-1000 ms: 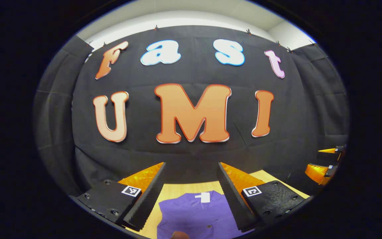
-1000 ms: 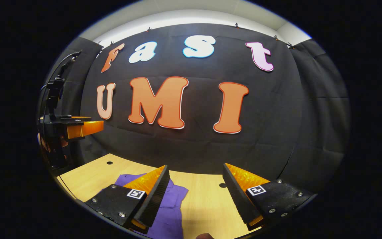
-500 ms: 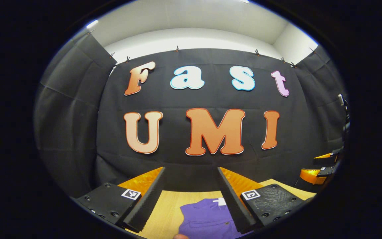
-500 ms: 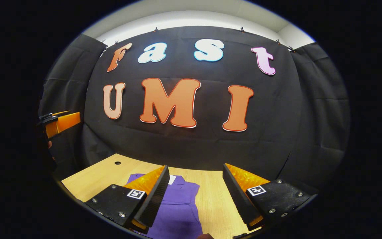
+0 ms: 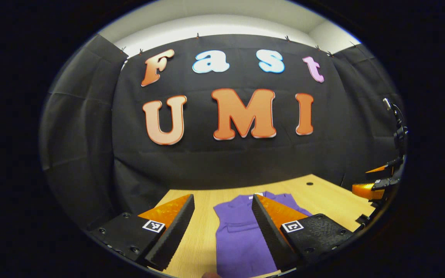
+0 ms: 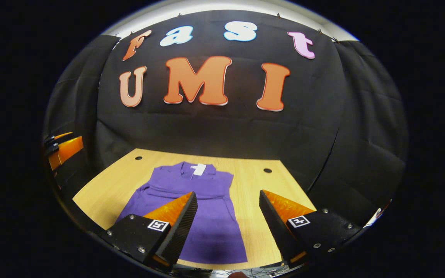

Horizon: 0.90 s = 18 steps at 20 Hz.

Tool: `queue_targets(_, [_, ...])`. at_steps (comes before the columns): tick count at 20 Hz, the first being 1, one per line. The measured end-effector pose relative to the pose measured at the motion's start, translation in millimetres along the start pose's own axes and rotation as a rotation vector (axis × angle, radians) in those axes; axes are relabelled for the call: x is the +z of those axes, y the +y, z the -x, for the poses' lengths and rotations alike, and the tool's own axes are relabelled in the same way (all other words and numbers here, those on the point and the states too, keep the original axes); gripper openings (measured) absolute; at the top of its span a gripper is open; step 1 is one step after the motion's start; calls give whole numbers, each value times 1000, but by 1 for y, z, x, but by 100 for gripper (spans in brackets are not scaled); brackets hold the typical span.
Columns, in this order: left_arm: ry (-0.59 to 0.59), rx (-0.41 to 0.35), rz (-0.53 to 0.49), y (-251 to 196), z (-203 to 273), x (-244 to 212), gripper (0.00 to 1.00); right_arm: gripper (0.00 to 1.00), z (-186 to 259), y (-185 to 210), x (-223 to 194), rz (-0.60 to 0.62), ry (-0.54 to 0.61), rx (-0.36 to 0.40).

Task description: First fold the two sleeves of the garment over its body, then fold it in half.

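Mostly the purple garment [image 6: 191, 208] is the landmark: it lies flat on the wooden table [image 6: 261, 185], collar end toward the black backdrop, sleeves already lying folded in over the body, not yet folded in half. In the right gripper view its near hem and lower left part are covered by the right gripper's [image 6: 228, 216] own left finger, and the near table edge is cut off at the bottom of the view. The white tag [image 6: 198, 169] at the collar is readable as a patch only. In the left gripper view the garment [image 5: 238, 231] is partly hidden behind the left gripper's [image 5: 222, 222] own right finger, and its near end runs out of view. Left gripper fingers stand wide apart, holding nothing, above the table on the near side of the garment. Right gripper fingers also wide apart, empty, above the garment's near hem. The right gripper view shows two holes in the table, one [image 6: 138, 158] left of the collar, one [image 6: 267, 170] right of it; the left gripper view shows one hole [image 5: 309, 183] beyond the garment. Each view catches the other gripper at its edge, orange and black, cropped: to the right of the garment in the left gripper view, to the left in the right gripper view; finger spacing there is hard to make out.
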<state>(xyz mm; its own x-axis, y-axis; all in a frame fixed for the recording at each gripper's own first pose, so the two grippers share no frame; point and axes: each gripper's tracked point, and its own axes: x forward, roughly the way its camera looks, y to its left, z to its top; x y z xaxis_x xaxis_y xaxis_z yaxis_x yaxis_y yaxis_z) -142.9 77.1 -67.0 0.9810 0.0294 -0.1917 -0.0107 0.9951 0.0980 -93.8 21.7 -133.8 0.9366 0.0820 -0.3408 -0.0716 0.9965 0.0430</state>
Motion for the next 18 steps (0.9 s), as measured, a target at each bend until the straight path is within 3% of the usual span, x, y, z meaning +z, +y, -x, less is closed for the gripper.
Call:
queue_targets(6, [142, -10, -32, -5, 15, -69, 94, 96, 8, -14, -87, -1, 185, 8])
queue_targets(13, [460, -31, 11, -7, 12, -177, 94, 97, -12, -10, -174, -67, 455, 22])
queue_targets(18, [645, -31, 22, -6, 8, -233, 96, 97, -20, -25, -214, -67, 571, 23])
